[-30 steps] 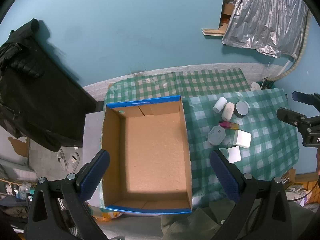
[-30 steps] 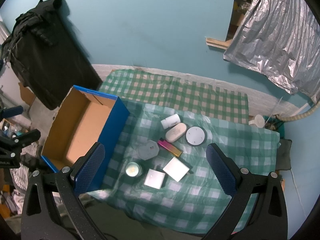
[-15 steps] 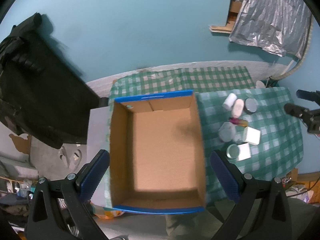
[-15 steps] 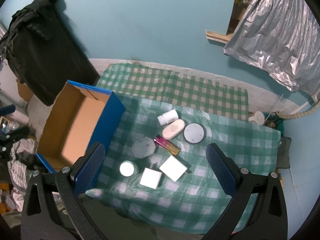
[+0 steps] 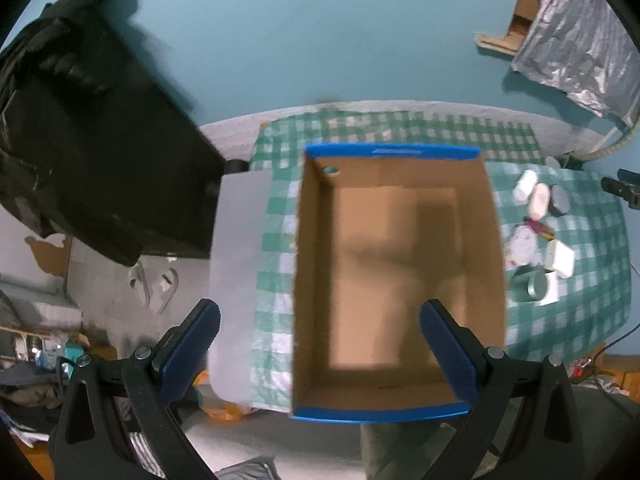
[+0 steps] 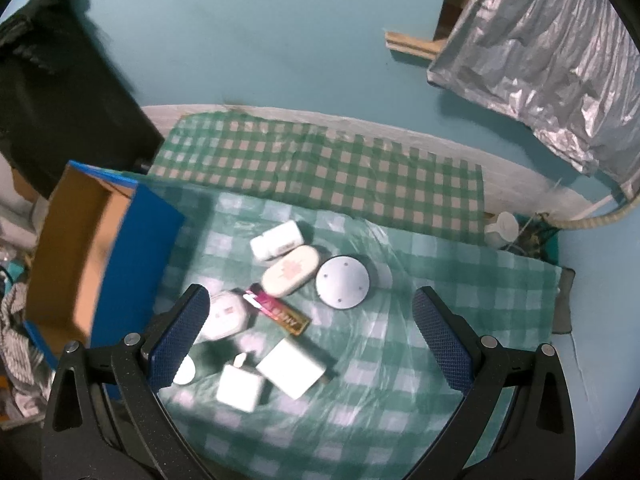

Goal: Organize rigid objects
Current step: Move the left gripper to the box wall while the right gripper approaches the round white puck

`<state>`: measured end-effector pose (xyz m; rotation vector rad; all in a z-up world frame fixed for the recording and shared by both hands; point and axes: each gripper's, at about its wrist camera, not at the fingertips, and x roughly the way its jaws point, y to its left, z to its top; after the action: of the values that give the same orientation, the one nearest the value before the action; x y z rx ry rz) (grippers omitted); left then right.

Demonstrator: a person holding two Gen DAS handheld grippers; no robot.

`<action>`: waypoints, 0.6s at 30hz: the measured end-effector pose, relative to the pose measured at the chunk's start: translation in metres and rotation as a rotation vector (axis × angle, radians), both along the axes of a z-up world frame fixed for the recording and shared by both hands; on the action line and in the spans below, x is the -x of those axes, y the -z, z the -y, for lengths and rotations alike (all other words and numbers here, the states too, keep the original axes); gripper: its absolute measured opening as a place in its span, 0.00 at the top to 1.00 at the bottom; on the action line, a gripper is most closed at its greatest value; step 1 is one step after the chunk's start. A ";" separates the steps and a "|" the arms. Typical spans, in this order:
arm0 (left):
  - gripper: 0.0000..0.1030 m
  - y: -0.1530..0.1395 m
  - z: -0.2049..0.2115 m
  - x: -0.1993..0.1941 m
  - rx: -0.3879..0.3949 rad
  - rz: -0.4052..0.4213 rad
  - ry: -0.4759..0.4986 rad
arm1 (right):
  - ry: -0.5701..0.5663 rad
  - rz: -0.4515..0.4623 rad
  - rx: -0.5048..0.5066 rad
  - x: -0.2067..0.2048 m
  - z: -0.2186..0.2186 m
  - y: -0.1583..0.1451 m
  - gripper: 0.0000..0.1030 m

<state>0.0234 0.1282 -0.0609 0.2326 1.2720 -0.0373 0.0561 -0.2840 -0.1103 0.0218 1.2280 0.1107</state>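
Fingers of the left gripper [image 5: 320,350] stand wide apart, clamped on nothing, above the cardboard box [image 5: 396,276] — its open brown floor lies between and ahead of the blue pads. Fingers of the right gripper [image 6: 316,332] are likewise spread and hold nothing. Between them, on the checked desk [image 6: 420,360], lie a white cube [image 6: 240,388], a white block [image 6: 291,367] and a pink-gold tube [image 6: 278,312]; just ahead sit an oval case [image 6: 291,271], a white bottle [image 6: 277,240] and a grey disc [image 6: 343,282]. Behind the left finger rests a hexagonal jar [image 6: 225,316] — the box stands further left.
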 end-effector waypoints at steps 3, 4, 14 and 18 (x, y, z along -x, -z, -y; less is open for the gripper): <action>0.02 0.013 -0.017 -0.002 0.011 -0.023 -0.018 | 0.008 -0.028 0.003 -0.010 0.006 0.025 0.02; 0.02 0.018 -0.022 -0.002 0.012 -0.030 -0.022 | 0.008 -0.033 0.004 -0.013 0.006 0.032 0.02; 0.02 0.085 -0.046 -0.002 -0.010 -0.110 0.003 | -0.015 -0.148 0.103 -0.023 0.010 0.106 0.04; 0.11 0.105 -0.046 0.000 -0.024 -0.139 0.029 | -0.001 -0.175 0.113 -0.026 0.014 0.124 0.05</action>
<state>0.0234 0.1743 -0.1663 0.2734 1.4084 -0.0643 0.0820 -0.2976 -0.2347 -0.0686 1.4071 0.0410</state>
